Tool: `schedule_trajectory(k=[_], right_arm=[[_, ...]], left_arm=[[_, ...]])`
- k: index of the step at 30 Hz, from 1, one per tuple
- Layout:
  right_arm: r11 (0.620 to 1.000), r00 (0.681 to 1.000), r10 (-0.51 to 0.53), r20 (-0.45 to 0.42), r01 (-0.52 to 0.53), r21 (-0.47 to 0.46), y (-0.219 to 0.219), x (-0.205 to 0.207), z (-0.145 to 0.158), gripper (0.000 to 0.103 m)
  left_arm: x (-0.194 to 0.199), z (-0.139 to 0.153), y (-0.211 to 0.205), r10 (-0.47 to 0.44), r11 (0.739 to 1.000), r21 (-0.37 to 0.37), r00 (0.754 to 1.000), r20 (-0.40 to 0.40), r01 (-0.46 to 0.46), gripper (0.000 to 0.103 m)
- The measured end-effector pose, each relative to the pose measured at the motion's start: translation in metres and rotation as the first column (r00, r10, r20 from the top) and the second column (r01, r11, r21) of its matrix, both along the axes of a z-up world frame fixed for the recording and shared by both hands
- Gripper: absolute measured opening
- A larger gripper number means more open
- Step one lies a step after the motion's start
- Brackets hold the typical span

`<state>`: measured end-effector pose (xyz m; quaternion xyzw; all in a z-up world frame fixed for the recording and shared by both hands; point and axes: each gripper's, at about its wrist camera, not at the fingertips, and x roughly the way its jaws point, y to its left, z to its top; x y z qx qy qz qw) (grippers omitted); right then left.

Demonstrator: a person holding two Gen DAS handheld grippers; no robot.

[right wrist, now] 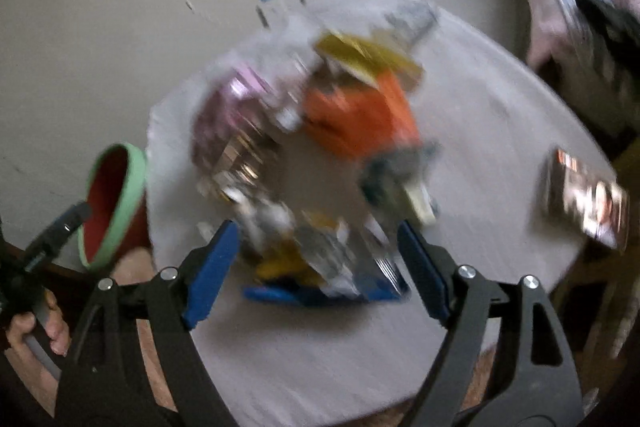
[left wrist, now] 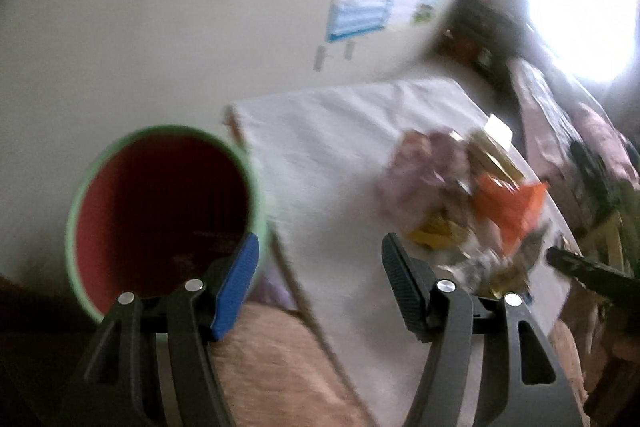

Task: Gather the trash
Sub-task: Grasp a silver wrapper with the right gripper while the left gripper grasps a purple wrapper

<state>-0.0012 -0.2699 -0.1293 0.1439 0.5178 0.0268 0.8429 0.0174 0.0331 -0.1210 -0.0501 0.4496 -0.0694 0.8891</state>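
1. Right now you look to be at the approach step: nothing is picked up, and both views are smeared by motion blur, so small details cannot be told.
2. Your right gripper [right wrist: 318, 259] has its jaws wide apart and empty, sitting low in the centre of the right wrist view, aimed at the pile of trash [right wrist: 320, 147] on the table [right wrist: 500, 131].
3. The pile fills the middle of that view: an orange wrapper [right wrist: 360, 115] at centre, a yellow wrapper [right wrist: 360, 55] above it, a pink wrapper [right wrist: 228, 123] to the left, and a blue packet [right wrist: 320, 293] lowest, just between the fingertips. Whether the pads touch it, I cannot tell.
4. Your left gripper [left wrist: 320, 275] is likewise spread open and holds nothing. In the left wrist view the bin [left wrist: 164, 211], green-rimmed and red inside, sits at lower left, its rim just behind the blue pad [left wrist: 236, 287]; whether pad and rim touch is unclear.
5. A dark flat object, perhaps a phone [right wrist: 584, 199], lies at the right of the right wrist view, well apart from the pile. I judge it is not trash; leave it.
6. Next, I think, you should steady the right gripper, lower it over the nearest piece, and close on one wrapper only, then carry it to the bin at the left edge.
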Motion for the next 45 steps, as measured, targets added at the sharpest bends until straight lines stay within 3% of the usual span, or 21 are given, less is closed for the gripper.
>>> schedule_trajectory(k=[4, 10, 15, 17, 19, 22, 28, 32, 40, 45], right_arm=[[0.998, 0.997, 0.000, -0.077, 0.005, 0.064, -0.003, -0.010, -0.030, 0.080], [0.997, 0.998, 0.050, -0.036, -0.048, 0.058, 0.012, 0.005, -0.031, 0.080], [0.992, 0.997, 0.045, -0.066, -0.037, 0.118, 0.012, 0.015, -0.044, 0.079], [0.992, 0.997, 0.040, -0.065, -0.031, 0.125, 0.011, 0.013, -0.049, 0.062], [0.991, 0.998, 0.040, -0.057, -0.032, 0.133, 0.009, 0.010, -0.048, 0.033], [0.990, 0.999, 0.028, -0.016, -0.025, 0.142, 0.006, 0.008, -0.039, 0.027], [0.995, 0.997, 0.028, 0.073, -0.034, 0.090, 0.005, -0.001, -0.020, 0.027], [0.996, 0.996, 0.033, 0.087, -0.040, 0.081, 0.003, -0.004, -0.014, 0.027], [0.995, 0.995, 0.026, 0.098, -0.036, 0.095, -0.001, -0.011, -0.012, 0.027], [0.994, 0.994, 0.024, 0.107, -0.035, 0.099, -0.002, -0.012, -0.010, 0.027]], left_arm=[[-0.002, -0.005, -0.030, -0.088, 0.996, 0.032, 0.996, -0.021, 0.089, 0.061], [-0.005, -0.006, -0.051, -0.138, 0.989, 0.048, 0.990, -0.035, 0.140, 0.061], [-0.009, -0.007, -0.061, -0.163, 0.985, 0.058, 0.986, -0.041, 0.165, 0.061], [-0.010, -0.006, -0.062, -0.171, 0.983, 0.065, 0.985, -0.037, 0.173, 0.061], [-0.008, -0.007, -0.064, -0.172, 0.983, 0.062, 0.984, -0.042, 0.174, 0.061], [-0.004, -0.009, -0.068, -0.174, 0.983, 0.052, 0.984, -0.050, 0.176, 0.061], [0.029, -0.005, -0.085, -0.180, 0.983, 0.042, 0.983, -0.024, 0.181, 0.061], [0.065, -0.006, -0.108, -0.180, 0.977, 0.113, 0.984, 0.001, 0.179, 0.061], [0.119, -0.051, -0.125, -0.173, 0.979, 0.086, 0.974, -0.144, 0.187, 0.059], [0.125, -0.062, -0.121, -0.156, 0.984, 0.057, 0.970, -0.185, 0.169, 0.044]])
